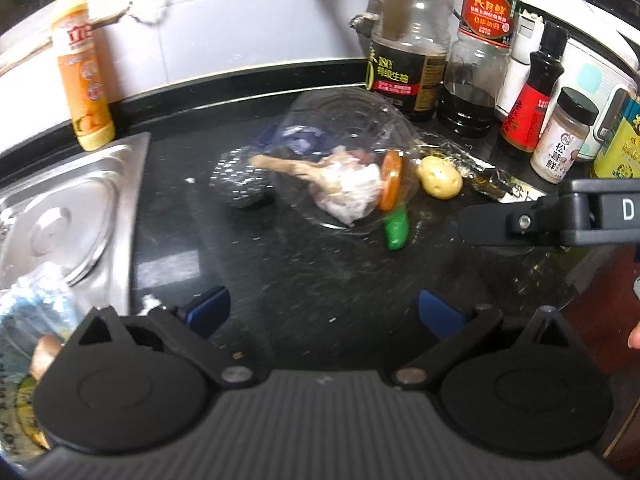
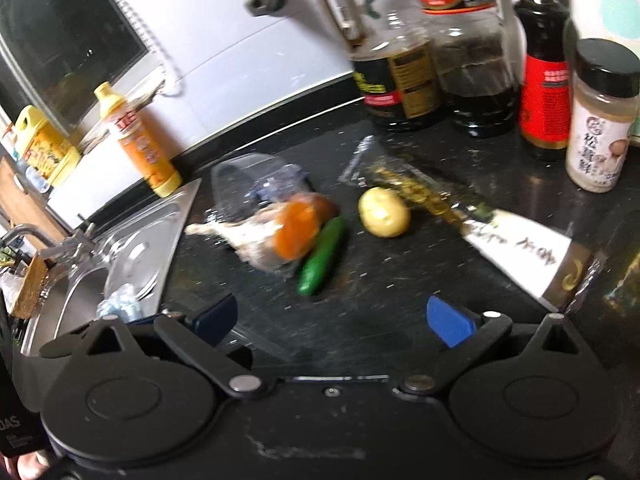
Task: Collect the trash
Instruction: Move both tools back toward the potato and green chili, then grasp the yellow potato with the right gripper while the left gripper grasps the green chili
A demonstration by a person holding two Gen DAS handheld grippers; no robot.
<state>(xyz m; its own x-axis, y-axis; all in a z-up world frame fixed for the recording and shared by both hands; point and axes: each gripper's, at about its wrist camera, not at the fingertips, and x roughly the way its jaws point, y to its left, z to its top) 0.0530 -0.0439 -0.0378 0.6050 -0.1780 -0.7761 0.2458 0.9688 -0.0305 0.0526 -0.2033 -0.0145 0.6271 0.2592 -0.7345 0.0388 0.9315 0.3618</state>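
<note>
**Trash in the middle of the black counter, both grippers spread**

On the black counter (image 1: 304, 280) lies one clear plastic bag (image 1: 344, 148) on its side, with crumpled tissue (image 1: 352, 188) and a brownish scrap inside – this is the trash, and it sits between the steel sink (image 1: 60, 216) and the row of bottles. Touching the bag at its near edge is one orange slice of carrot (image 1: 391, 180) and one green cucumber (image 1: 397, 230). Just beside them is one potato (image 1: 439, 177), and behind the potato one long flat wrapper (image 2: 480, 232) with a white printed end. One dark round scrubber (image 1: 240, 180) rests at the left side of the bag.

At the wall stand one orange detergent bottle (image 1: 82, 68), and on the right four sauce bottles and one small spice jar (image 1: 564, 136).

The left gripper (image 1: 324, 312) hovers over bare counter, its blue fingers wide apart and holding nothing. The right gripper (image 2: 332, 320) is also spread and empty – in the left view it reaches in from the right edge, near the wrapper. Both pictures are a little blurred.
</note>
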